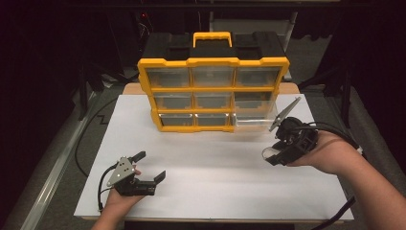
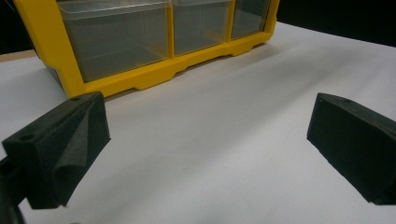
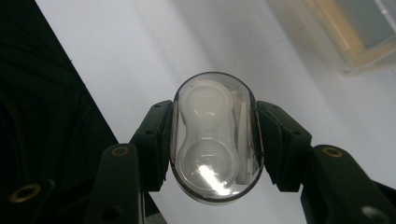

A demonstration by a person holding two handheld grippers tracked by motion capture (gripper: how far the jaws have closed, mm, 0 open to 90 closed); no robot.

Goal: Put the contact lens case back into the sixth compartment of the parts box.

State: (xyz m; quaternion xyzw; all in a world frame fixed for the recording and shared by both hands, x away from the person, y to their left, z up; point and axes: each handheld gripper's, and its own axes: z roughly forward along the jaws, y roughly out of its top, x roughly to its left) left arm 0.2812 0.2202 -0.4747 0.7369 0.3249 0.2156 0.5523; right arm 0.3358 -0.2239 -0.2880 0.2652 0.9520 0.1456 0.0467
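Right tongs [image 3: 214, 140] grip a clear oval case [image 3: 214, 137] across its width, just right of the open drawer [image 1: 256, 123]; left tongs [image 1: 149, 166] gape wide.

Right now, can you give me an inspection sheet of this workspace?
Surface: white sheet over a wooden table.
Job's things: clear oval case; yellow drawer organiser, bottom right drawer pulled out.
Clutter: nothing seen.
Grippers: right gripper shut on the case; left gripper open, holding nothing.
Cables: one black cable off the table's left edge.
Surroundings: dark, grey floor.
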